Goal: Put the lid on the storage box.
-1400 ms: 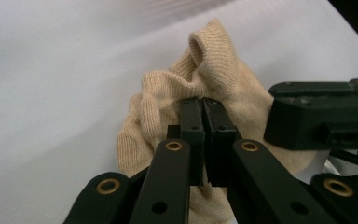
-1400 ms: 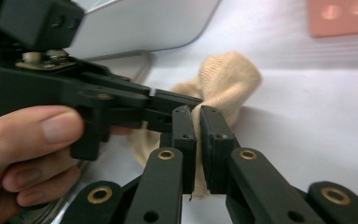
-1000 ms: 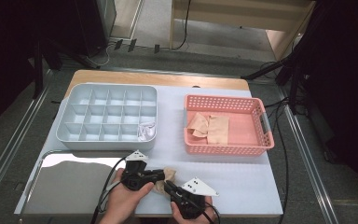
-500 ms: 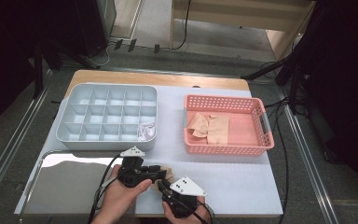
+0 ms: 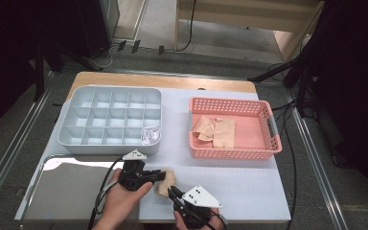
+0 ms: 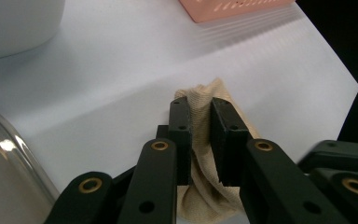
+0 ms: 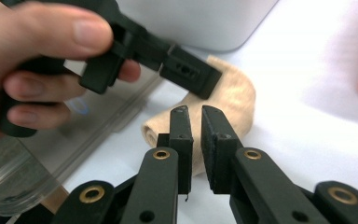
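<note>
Here, beige cloth (image 5: 165, 182) between hand-held grippers

A grey compartment tray (image 5: 110, 120) holds something pale, perhaps plastic wrap (image 5: 150, 134), beside a pink basket (image 5: 234, 148) of beige cloths (image 5: 215, 132).

One table (image 5: 249, 191) carries one grey compartment tray (image 5: 112, 120), one pink basket (image 5: 233, 148) and one clear lid (image 5: 62, 191). One beige cloth (image 5: 165, 182) lies loose; two more (image 5: 215, 132) lie in the basket. Two grippers: left gripper (image 5: 160, 176), right gripper (image 5: 171, 192).
</note>
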Demonstrator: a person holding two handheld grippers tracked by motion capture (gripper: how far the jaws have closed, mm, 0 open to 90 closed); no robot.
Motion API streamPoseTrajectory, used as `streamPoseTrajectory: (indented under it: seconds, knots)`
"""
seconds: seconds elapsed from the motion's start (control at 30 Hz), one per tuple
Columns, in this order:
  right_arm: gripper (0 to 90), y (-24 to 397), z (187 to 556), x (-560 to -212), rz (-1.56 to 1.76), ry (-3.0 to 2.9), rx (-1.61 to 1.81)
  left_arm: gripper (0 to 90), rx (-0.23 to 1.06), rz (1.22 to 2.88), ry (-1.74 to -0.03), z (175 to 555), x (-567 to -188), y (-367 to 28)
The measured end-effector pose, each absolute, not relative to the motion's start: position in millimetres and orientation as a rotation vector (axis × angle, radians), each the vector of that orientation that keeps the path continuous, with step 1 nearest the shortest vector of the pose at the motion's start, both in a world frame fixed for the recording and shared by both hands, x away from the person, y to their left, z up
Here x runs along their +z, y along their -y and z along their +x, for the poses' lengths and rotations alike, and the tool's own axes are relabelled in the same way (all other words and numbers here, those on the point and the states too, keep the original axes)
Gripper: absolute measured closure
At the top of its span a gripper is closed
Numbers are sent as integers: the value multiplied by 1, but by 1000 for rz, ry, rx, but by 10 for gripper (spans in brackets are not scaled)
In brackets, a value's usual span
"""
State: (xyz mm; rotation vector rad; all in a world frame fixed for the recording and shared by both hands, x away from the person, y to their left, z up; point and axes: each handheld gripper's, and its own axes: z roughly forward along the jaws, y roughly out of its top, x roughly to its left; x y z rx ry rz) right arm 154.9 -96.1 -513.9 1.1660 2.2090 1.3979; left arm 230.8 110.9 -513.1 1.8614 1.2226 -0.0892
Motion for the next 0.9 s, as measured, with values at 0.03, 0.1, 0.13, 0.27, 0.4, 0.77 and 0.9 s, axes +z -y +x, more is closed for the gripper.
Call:
streamPoseTrajectory:
  seconds: [0.03, 0.1, 0.13, 0.27, 0.4, 0.77, 0.9]
  knots:
    - [825, 94, 156, -516, 1156, -2217, 1397, 805, -86, 1865, -1224, 230, -514, -111]
    - [828, 86, 156, -520, 1136, -2233, 1387, 804, -85, 1867, -1227, 230, -516, -113]
    - [830, 83, 156, -522, 1136, -2238, 1372, 801, -87, 1864, -1229, 230, -516, -114]
    - [840, 79, 158, -527, 1131, -2259, 1362, 725, -82, 1841, -1246, 229, -515, -119]
    - [849, 81, 159, -528, 1131, -2264, 1355, 574, -173, 1805, -1244, 228, -516, -120]
    - [852, 85, 156, -534, 1141, -2257, 1335, 427, -237, 1827, -1288, 230, -526, -113]
    - [819, 86, 155, -532, 1138, -2258, 1353, 468, -285, 1819, -1278, 231, -528, -111]
